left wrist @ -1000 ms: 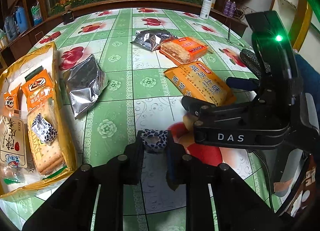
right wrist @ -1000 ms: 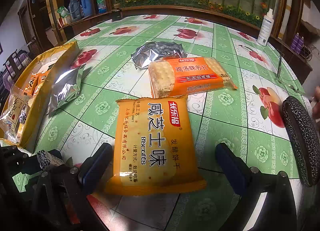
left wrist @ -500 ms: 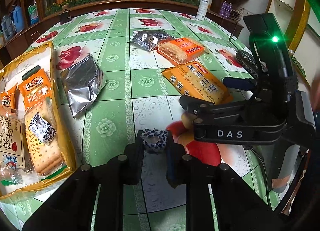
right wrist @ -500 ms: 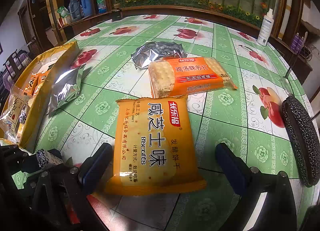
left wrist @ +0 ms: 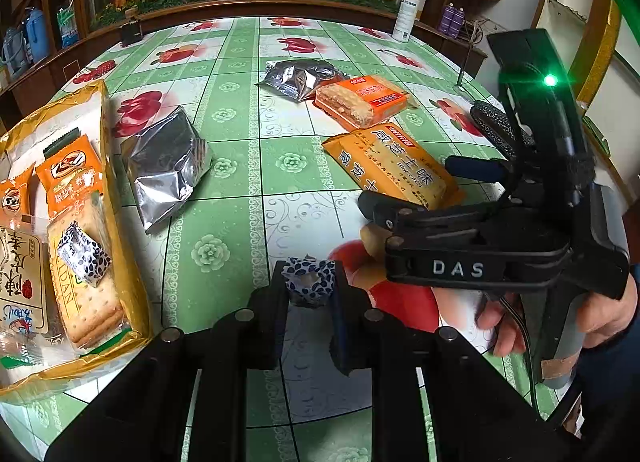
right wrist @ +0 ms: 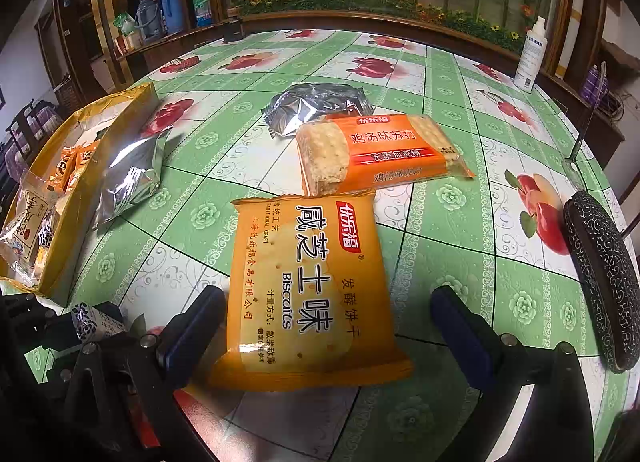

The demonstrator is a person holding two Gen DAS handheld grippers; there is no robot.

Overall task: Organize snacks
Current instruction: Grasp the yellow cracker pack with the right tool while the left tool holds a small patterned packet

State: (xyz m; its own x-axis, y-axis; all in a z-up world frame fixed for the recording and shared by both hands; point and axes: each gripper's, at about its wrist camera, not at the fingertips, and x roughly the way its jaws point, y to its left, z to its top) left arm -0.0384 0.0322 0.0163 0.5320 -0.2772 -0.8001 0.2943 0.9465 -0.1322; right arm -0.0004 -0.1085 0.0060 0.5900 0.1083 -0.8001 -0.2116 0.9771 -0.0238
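My left gripper (left wrist: 309, 276) is shut on a small blue-and-white patterned snack packet (left wrist: 308, 286), held just above the tablecloth. The same packet (right wrist: 85, 316) shows at the lower left of the right wrist view. My right gripper (right wrist: 328, 332) stands open, its blue pads either side of the near end of a yellow biscuit pack (right wrist: 308, 282) lying flat, not pressing on it. From the left wrist view the right gripper (left wrist: 424, 186) straddles that yellow pack (left wrist: 392, 166). An open yellow bag (left wrist: 110, 166) with several snacks in it lies at the left.
An orange cracker pack (right wrist: 384, 150) and a silver pouch (right wrist: 316, 102) lie beyond the yellow pack. Another silver pouch (right wrist: 128, 174) rests beside the yellow bag (right wrist: 68, 222). A black patterned case (right wrist: 600, 274) sits at the right edge, a white bottle (right wrist: 530, 54) at the far rim.
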